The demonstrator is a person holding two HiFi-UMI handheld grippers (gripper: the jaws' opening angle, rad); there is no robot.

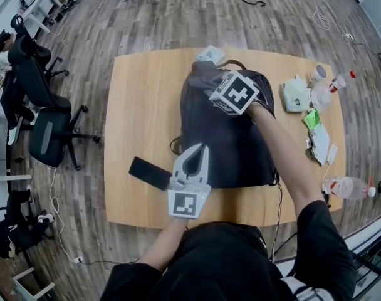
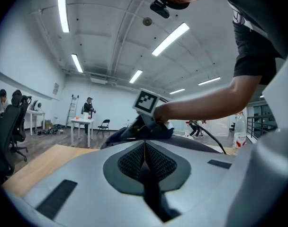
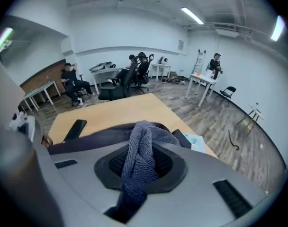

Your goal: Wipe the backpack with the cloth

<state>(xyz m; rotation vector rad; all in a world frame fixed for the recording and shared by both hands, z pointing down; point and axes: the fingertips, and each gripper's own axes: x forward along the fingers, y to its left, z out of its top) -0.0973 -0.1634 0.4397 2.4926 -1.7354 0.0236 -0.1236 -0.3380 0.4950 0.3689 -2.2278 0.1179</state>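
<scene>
While the backpack [image 1: 231, 143] lies flat on the table [image 1: 140, 105] in the head view, the right gripper [image 1: 210, 83] sits at its top end and the left gripper [image 1: 193, 158] over its near left edge. Left gripper view: jaws together, nothing between. Right gripper view: jaws clamped on the grey cloth [image 3: 140, 157].

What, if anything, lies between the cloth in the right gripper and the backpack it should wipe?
Nothing visible does. The right gripper, shut on the cloth, is at the backpack's far end. The left gripper, shut and empty, sits at its near edge; the phone lies beside it on the table.
</scene>
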